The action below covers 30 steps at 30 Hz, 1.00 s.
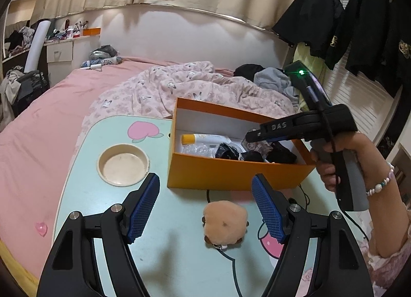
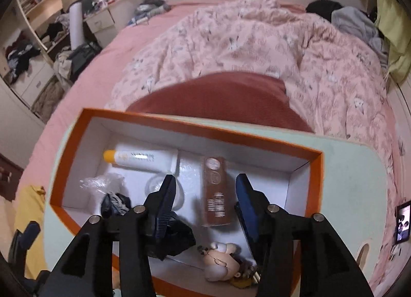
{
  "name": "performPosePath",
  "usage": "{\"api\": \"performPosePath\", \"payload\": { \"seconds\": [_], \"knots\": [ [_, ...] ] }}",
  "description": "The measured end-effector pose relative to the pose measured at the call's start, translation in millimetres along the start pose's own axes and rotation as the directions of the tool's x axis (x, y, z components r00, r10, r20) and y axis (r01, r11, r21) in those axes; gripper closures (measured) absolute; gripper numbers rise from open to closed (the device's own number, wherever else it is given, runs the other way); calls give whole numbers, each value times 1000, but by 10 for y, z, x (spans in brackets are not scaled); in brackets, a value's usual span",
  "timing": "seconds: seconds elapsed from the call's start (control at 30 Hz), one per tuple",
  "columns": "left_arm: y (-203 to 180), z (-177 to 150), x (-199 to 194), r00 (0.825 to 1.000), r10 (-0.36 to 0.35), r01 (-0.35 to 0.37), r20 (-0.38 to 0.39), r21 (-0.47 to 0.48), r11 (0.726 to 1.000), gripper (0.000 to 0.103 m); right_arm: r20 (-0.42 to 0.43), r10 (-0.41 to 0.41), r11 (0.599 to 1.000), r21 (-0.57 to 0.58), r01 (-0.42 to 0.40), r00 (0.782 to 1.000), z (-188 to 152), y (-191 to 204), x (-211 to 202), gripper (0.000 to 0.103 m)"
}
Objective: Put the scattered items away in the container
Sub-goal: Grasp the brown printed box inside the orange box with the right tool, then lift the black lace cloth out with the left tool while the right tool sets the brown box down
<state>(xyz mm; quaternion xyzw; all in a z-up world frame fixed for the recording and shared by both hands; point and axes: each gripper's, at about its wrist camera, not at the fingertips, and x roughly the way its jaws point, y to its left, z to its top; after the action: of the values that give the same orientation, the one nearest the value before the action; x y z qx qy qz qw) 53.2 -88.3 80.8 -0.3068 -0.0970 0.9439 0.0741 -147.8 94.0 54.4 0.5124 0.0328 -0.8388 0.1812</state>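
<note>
Pink bed (image 1: 38, 122) under crumpled floral quilt (image 2: 257, 47); dark jackets (image 1: 359, 27) hanging right; cluttered shelves (image 2: 28, 47) left.

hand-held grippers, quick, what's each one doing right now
Left hand-held gripper: open, empty, above the tan plush.
Right hand-held gripper: open over the orange box, holding nothing.

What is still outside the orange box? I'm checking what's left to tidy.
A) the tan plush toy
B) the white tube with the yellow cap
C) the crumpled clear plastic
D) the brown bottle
A: the tan plush toy lies on the table in front of the orange box, between the open left claw's fingers; the other three lie inside.
</note>
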Motion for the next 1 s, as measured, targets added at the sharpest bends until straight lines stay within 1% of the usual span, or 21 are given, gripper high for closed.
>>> {"api": "performPosePath", "payload": {
  "seconds": [0.03,0.1,0.17,0.23,0.3,0.37,0.43,0.47,0.5,0.53,0.57,0.6,0.63,0.67,0.7,0.73,0.77,0.87,0.9,0.93,1.0],
  "knots": [
    [-1,0,-4,1000,2,-2,2,2,1000,29,-13,-2,1000,-6,2,1000,-7,11,38,57],
    [15,6,-10,1000,2,-2,2,-1,1000,29,-67,23,1000,0,-23,998,-15,17,142,84],
    [42,17,-14,1000,-2,2,1,-8,1000,29,-57,37,999,-12,-38,998,-29,34,157,84],
    [57,36,-11,1000,-2,2,-4,-8,1000,29,-16,67,998,8,-66,998,-44,16,70,84],
    [52,84,8,1000,4,-4,-17,8,1000,29,67,117,992,32,-120,991,-77,-30,-151,84],
    [16,190,56,999,9,-7,-44,32,999,29,142,132,989,40,-139,981,-113,-55,-399,84],
    [-51,339,116,996,-19,24,-87,59,998,29,204,156,985,42,-168,966,-252,-92,-660,84],
    [-108,426,163,992,-54,63,-118,69,996,29,218,169,982,43,-182,961,-310,-110,-750,84],
    [-177,523,237,982,-100,113,-161,72,991,29,231,183,979,48,-199,956,-403,-145,-833,84],
    [-253,602,335,968,-125,144,-217,72,987,29,238,193,976,54,-211,952,-475,-178,-897,84],
    [-345,665,457,951,-120,150,-283,86,985,29,243,200,973,63,-222,949,-547,-213,-945,84],
    [-443,705,574,937,-98,144,-335,116,983,30,248,209,970,73,-234,946,-648,-254,-987,84],
    [-560,742,703,922,-70,140,-381,161,977,31,249,217,967,81,-243,944,-738,-288,-1016,84],
    [-645,762,801,912,-45,136,-409,196,971,33,250,220,964,89,-249,943,-826,-319,-1034,84],
    [-708,770,891,900,-21,128,-436,218,968,40,249,223,962,98,-254,942,-927,-349,-1037,84],
    [-753,778,980,885,-2,122,-466,226,966,45,246,227,960,106,-259,942,-1002,-374,-1042,84],
    [-786,784,1062,869,1,125,-495,222,967,46,240,236,957,114,-268,942,-1067,-393,-1036,84],
    [-866,754,1296,819,-17,158,-573,197,968,47,211,275,942,134,-307,938,-1214,-407,-977,84],
    [-866,722,1348,809,-9,152,-588,194,969,47,205,279,942,130,-309,938,-1232,-389,-951,84],
    [-865,693,1400,803,10,136,-596,199,970,47,200,282,943,123,-309,938,-1247,-370,-931,83],
    [-871,646,1489,798,55,110,-601,235,966,47,195,295,940,118,-321,935,-1267,-341,-901,83]
  ]
}}
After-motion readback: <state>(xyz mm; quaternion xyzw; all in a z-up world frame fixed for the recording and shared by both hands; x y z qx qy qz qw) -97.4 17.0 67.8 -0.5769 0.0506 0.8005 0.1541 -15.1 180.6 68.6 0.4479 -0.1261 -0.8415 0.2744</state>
